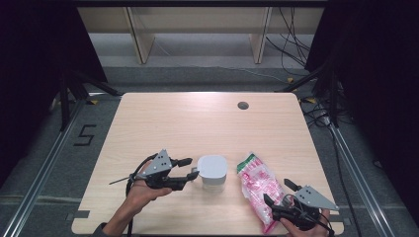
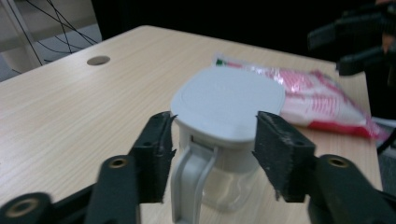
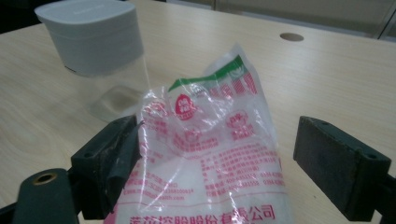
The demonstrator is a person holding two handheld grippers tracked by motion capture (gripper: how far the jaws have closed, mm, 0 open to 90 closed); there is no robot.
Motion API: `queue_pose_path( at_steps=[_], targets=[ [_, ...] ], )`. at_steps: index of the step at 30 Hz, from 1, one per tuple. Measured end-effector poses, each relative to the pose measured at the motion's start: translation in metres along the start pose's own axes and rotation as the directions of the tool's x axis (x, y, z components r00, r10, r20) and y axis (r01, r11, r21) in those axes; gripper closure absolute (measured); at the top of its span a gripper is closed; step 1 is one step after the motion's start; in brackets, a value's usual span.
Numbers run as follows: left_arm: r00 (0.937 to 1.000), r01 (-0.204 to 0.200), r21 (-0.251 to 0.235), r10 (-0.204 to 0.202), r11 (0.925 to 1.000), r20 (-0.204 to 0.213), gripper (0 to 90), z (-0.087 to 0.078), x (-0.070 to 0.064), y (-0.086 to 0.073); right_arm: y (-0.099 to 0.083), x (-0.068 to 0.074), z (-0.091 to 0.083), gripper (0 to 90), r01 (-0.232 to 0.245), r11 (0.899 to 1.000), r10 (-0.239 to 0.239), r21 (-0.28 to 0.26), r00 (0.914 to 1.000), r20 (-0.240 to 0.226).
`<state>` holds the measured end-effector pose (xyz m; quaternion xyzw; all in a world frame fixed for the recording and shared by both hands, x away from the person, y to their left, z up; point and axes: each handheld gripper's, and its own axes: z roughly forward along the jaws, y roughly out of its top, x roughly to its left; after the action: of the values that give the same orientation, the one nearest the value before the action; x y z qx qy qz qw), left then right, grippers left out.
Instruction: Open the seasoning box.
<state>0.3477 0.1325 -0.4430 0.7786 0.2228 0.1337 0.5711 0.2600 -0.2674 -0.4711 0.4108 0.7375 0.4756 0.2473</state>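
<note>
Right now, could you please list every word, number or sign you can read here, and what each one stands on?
"5": black figure on the floor left of the table.
Bag: red Chinese print, with a bottom line ending in what looks like "股份有限公司"; the rest is too small and creased to read.
Bag's round red logo: blurred, unreadable.
Container: no text visible.
</note>
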Motion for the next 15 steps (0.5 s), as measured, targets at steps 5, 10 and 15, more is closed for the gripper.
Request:
queue_pose_path(
  at_steps=[5, 10, 15],
  targets=[
    [0.9998, -0.012, 0.001, 0.012, 0.9999, -0.015, 75.4, 0.004, 0.001, 0.008, 0.0, 0.001, 0.0, 15.4, 0.005, 1.0, -0.005, 0.004, 1.0, 0.003],
    [0.9996, -0.022, 0.011, 0.023, 0.9997, -0.019, 87.3, 0.016, 0.001, 0.011, 0.0, 0.0, 0.0, 17.0, 0.019, 1.0, -0.019, -0.003, 0.9998, 0.001],
    [0.9997, -0.011, 0.023, 0.012, 0.9997, -0.022, 89.0, 0.02, -0.001, 0.011, 0.0, -0.001, 0.001, 21.6, 0.038, 0.999, -0.038, -0.011, 0.9993, -0.008]
  ],
)
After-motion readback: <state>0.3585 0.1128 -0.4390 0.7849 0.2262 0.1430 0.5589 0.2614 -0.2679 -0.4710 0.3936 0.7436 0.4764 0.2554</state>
